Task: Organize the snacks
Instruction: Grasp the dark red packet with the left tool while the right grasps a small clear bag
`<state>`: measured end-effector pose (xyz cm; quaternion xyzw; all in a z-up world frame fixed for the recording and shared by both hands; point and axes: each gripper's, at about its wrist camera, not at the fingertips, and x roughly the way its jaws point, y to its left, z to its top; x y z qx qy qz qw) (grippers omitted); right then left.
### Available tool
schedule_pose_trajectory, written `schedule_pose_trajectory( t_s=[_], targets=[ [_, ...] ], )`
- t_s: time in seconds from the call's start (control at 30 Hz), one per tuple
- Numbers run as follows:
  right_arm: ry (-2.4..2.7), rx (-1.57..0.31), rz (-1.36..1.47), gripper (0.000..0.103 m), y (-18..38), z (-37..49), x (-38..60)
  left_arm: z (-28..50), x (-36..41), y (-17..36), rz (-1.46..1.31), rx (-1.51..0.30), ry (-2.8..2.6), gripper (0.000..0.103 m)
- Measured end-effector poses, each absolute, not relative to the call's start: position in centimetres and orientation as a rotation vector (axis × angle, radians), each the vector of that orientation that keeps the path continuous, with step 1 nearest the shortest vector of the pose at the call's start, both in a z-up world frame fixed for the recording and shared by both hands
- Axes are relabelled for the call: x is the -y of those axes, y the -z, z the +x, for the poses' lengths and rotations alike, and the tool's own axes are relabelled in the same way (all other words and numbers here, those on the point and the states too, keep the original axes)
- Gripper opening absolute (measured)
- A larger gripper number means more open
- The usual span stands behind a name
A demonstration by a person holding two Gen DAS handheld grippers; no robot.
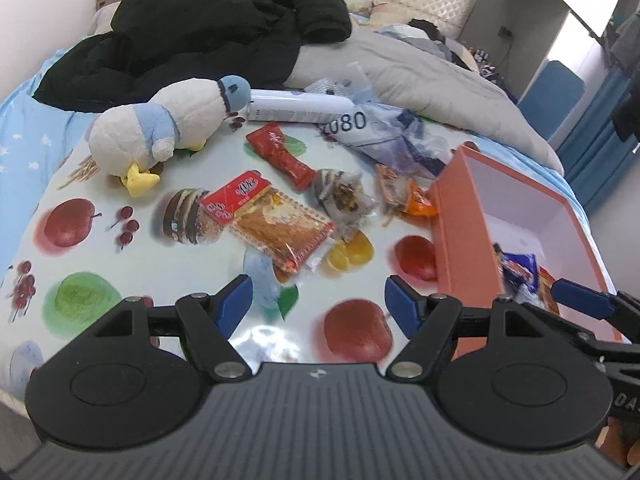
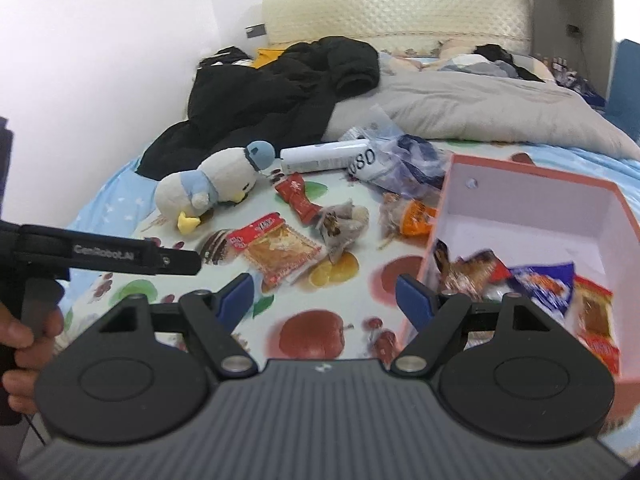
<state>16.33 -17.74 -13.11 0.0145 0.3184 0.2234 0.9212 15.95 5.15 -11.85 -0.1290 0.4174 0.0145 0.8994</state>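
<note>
Snack packets lie on a fruit-print table [image 1: 100, 248]: a red-and-clear cake packet [image 1: 276, 224] [image 2: 276, 252], a red packet [image 1: 280, 152] [image 2: 298, 198], a clear packet with dark pieces [image 1: 344, 196] [image 2: 340, 224], and an orange packet [image 1: 408, 196] [image 2: 416, 212]. A salmon box [image 1: 460, 248] [image 2: 532, 208] at the right holds several packets [image 2: 536, 284]. My left gripper [image 1: 318, 304] is open and empty, just short of the cake packet. My right gripper [image 2: 324, 300] is open and empty beside the box's left wall.
A plush penguin [image 1: 160, 132] [image 2: 208, 188], a white tube [image 1: 296, 106] [image 2: 324, 156] and a crumpled plastic bag [image 1: 392, 136] [image 2: 404, 164] lie at the table's far side. A black jacket [image 1: 192, 36] and grey duvet [image 1: 440, 80] lie on the bed behind.
</note>
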Motion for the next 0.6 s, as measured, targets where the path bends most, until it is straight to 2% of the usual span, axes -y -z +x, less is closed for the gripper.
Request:
schedule_pose_trajectory(
  t_s=[0.13, 0.6],
  targets=[
    [-0.512, -0.667, 0.031, 0.073, 13.7, 19.0, 16.3, 19.2, -6.4, 13.3, -0.309, -0.872, -0.039, 0.077],
    [-0.481, -0.715, -0.017, 0.069, 19.7, 30.2, 10.6, 33.4, -10.1, 20.7, -0.426, -0.926, -0.039, 0.077]
  ],
)
